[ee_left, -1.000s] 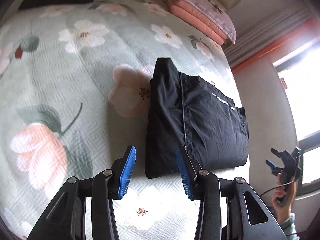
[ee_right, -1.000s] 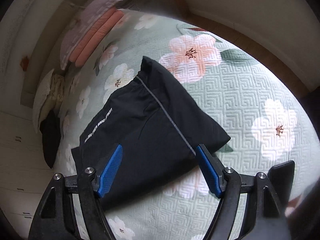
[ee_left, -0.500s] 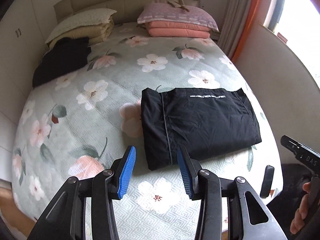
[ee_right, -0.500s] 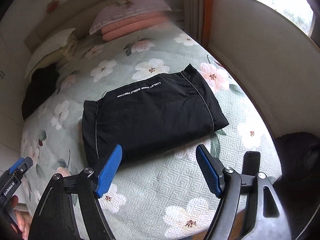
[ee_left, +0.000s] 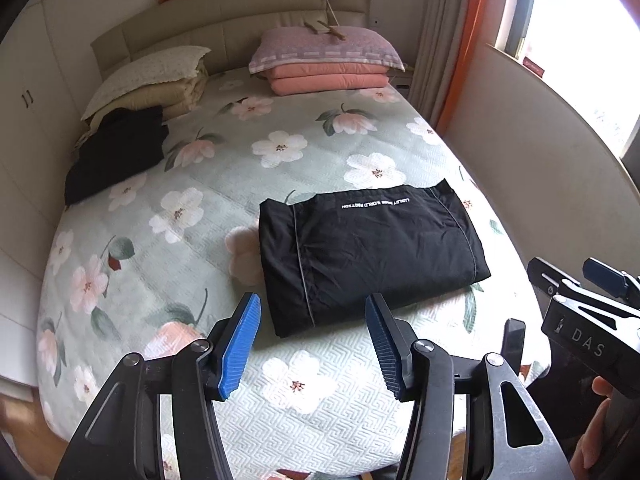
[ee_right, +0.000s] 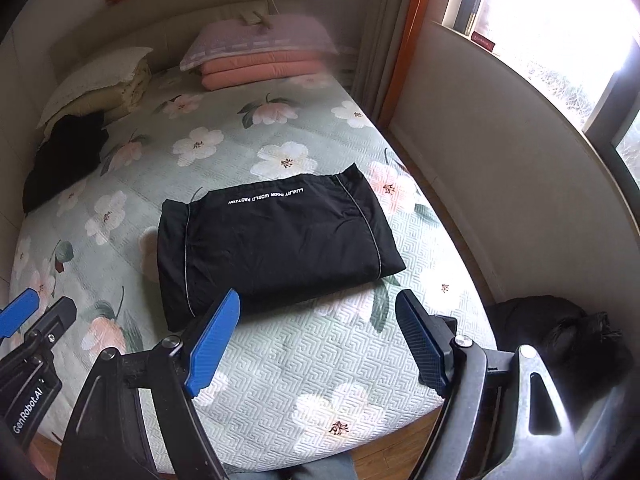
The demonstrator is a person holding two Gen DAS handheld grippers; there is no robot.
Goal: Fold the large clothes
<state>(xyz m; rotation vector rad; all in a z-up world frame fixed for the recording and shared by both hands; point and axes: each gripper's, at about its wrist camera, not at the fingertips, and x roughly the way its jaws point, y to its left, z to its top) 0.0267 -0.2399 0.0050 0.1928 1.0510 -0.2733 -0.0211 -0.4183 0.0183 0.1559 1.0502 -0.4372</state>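
A black garment (ee_left: 368,248) with white lettering and grey piping lies folded into a flat rectangle on the floral bed; it also shows in the right wrist view (ee_right: 276,240). My left gripper (ee_left: 312,348) is open and empty, held back above the bed's foot, short of the garment's near edge. My right gripper (ee_right: 320,340) is open and empty, also held back at the foot of the bed. Each gripper shows at the edge of the other's view: the right one (ee_left: 592,304) and the left one (ee_right: 24,320).
The bed (ee_left: 200,184) has a green floral quilt. Another black garment (ee_left: 116,148) lies at the far left by cream pillows (ee_left: 148,80). Pink folded bedding (ee_left: 328,68) sits by the headboard. A wall and window (ee_right: 520,128) run along the right. A dark bundle (ee_right: 560,332) lies on the floor.
Both grippers have pulled back and up from the folded garment, so the whole bed is now in view. Both stay open and empty.
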